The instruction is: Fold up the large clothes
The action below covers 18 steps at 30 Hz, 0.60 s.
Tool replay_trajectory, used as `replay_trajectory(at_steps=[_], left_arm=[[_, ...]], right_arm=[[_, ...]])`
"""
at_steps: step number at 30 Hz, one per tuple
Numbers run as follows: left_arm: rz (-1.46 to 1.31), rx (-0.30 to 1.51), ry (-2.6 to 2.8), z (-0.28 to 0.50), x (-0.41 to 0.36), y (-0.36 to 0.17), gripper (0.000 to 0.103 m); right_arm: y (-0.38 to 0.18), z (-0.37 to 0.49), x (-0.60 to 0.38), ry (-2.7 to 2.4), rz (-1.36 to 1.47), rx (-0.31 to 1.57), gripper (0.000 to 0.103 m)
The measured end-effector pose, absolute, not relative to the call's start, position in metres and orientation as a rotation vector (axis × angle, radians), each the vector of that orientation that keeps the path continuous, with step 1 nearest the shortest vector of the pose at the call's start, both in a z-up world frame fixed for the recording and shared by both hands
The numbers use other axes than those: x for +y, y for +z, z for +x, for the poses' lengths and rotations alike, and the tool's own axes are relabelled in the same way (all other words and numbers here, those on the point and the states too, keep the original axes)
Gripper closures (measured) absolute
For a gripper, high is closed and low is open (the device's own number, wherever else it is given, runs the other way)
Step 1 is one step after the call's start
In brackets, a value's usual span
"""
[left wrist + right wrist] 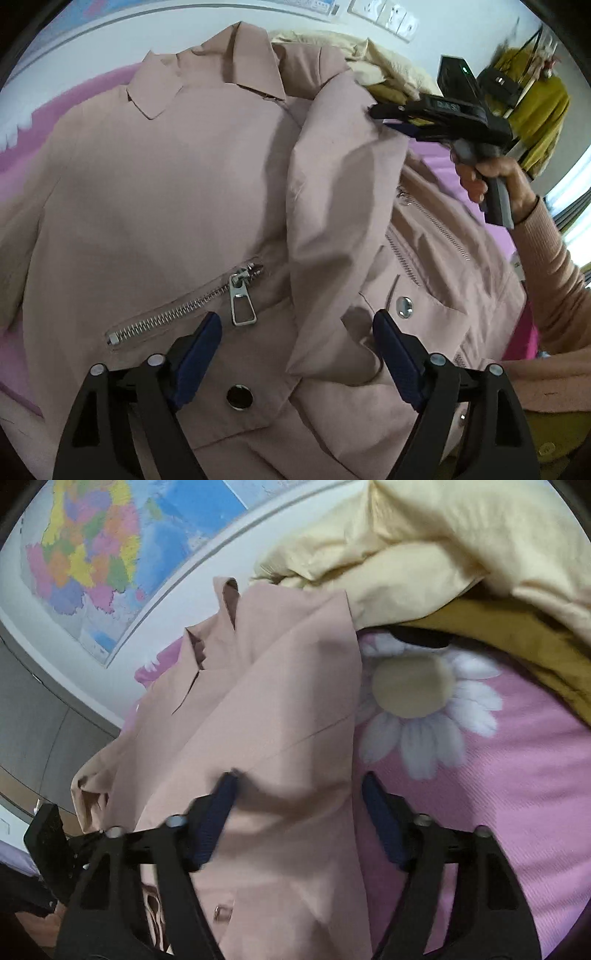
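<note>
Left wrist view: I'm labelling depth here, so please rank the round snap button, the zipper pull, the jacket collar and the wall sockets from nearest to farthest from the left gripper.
From the left gripper:
1. Round snap button, low between the fingers.
2. Zipper pull, just ahead, left of centre.
3. Jacket collar, at the pink jacket's far end.
4. Wall sockets, top right, behind everything.

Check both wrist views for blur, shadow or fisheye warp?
Left wrist: jacket and zipper pull sharp; the right tongs cast a soft shadow on the folded sleeve. Right wrist: softer overall, daisy print smeared, map edge bowed by the lens. Dark vignette in both.
</note>
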<state>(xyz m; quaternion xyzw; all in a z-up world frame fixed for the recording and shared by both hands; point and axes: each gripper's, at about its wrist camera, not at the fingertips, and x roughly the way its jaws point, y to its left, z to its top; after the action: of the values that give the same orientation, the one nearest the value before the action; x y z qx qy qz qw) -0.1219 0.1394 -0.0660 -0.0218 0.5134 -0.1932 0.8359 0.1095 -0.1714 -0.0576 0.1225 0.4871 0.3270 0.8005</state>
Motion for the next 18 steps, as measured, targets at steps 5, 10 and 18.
replay_trajectory(at_steps=[5, 10, 18], left_arm=[[0.090, 1.018, -0.334, -0.099, 0.139, -0.046, 0.100], [0.234, 0.758, -0.214, -0.083, 0.149, 0.027, 0.096], [0.353, 0.787, -0.243, -0.100, 0.155, -0.013, 0.030]], right_arm=[[-0.042, 0.105, -0.194, 0.774, 0.372, 0.982, 0.098], [-0.019, 0.097, -0.233, 0.726, 0.435, 0.869, 0.101], [-0.060, 0.098, -0.249, 0.577, 0.364, 0.966, 0.100]])
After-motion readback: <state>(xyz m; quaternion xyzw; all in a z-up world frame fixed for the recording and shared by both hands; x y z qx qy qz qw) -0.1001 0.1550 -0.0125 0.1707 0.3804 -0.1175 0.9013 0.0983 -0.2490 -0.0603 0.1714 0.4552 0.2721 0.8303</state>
